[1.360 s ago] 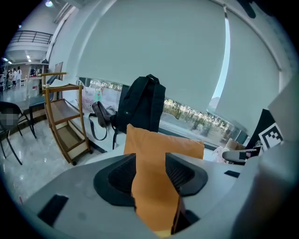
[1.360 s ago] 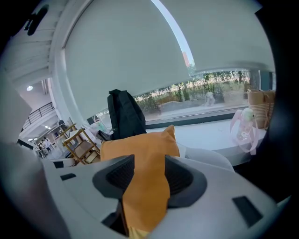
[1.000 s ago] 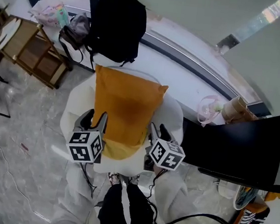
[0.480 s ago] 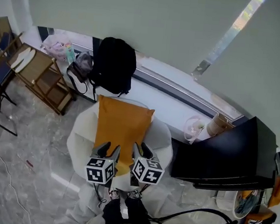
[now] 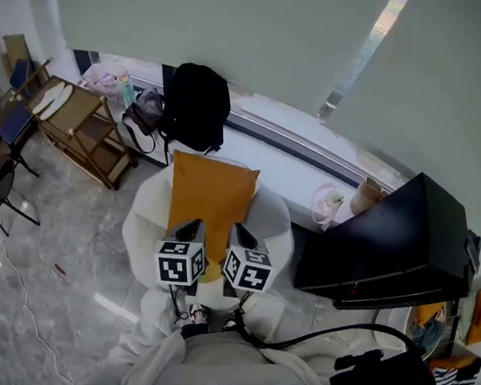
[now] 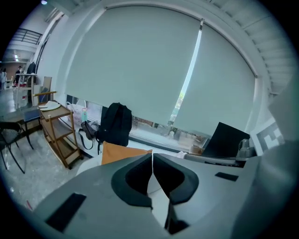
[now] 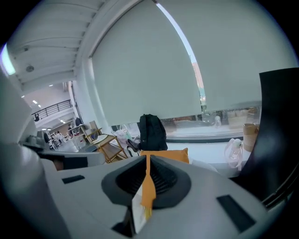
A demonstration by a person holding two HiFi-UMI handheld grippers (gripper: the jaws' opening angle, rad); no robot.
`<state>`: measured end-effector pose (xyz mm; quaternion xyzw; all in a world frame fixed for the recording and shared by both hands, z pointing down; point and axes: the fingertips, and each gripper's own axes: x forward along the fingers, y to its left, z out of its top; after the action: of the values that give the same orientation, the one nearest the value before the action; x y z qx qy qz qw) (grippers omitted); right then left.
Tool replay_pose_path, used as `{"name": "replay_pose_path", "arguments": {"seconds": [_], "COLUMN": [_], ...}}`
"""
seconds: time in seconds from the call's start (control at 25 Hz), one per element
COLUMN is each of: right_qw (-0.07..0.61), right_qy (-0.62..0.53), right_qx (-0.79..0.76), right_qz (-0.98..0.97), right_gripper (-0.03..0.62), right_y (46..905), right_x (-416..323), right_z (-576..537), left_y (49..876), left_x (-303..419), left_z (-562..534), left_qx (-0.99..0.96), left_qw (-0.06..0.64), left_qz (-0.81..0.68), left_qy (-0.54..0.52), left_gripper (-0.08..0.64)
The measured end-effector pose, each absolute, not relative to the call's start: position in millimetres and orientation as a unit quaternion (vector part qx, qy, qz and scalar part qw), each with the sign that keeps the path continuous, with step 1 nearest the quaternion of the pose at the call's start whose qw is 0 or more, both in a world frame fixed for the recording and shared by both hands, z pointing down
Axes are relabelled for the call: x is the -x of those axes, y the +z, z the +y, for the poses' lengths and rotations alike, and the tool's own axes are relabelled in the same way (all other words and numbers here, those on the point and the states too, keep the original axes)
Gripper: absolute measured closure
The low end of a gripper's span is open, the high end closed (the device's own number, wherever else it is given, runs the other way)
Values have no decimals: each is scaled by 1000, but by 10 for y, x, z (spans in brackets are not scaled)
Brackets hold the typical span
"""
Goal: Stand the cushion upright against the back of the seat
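While cushion (image 5: 212, 195) is standing upright against seat (image 5: 276, 225) back, L gripper (image 5: 193, 224) hovering clenched, empty, R gripper (image 5: 239, 229) jaws closing, nothing betw. them.

The gripper (image 7: 147, 161) fills the lower half. Its jaws are closing to a thin slit and hold nothing; the orange of the cushion (image 7: 170, 155) shows through the slit. The cushion's top edge rises just above the jaws, with a black backpack (image 7: 152, 132) behind it. A wooden rack (image 7: 105, 144) stands to the left. A bag (image 7: 232, 150) and paper cups (image 7: 251, 133) sit on the sill (image 7: 205, 141), beside a black panel (image 7: 280, 116).
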<state>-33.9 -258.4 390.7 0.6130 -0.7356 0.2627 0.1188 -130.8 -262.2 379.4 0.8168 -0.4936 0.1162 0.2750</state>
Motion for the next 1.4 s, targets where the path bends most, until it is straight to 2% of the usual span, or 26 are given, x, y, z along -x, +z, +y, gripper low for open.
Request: {"name": "replay_pose_path", "arguments": {"seconds": [0.32,0.64,1.4], "right_qw": [98,93,134], "right_qy": [245,256,223], "right_qx": [-606,-593,-584], "right_qz": [-751,-758,-769], "right_gripper": [512,512,531], "right_y": [3642,3699,3663], "right_x": [19,-173,-221], "right_z": [-2367,-2264,-2320], "left_y": [3614,3715,3614], "left_x": [964,746,876], "left_z": [-2400,-2165,-2255], "left_qx": [-816,-811,-801], "left_qw": [245,245,237], "left_qz": [-508,-510,-533], "left_qy": [127,146,135], "left_gripper": [549,549,549]}}
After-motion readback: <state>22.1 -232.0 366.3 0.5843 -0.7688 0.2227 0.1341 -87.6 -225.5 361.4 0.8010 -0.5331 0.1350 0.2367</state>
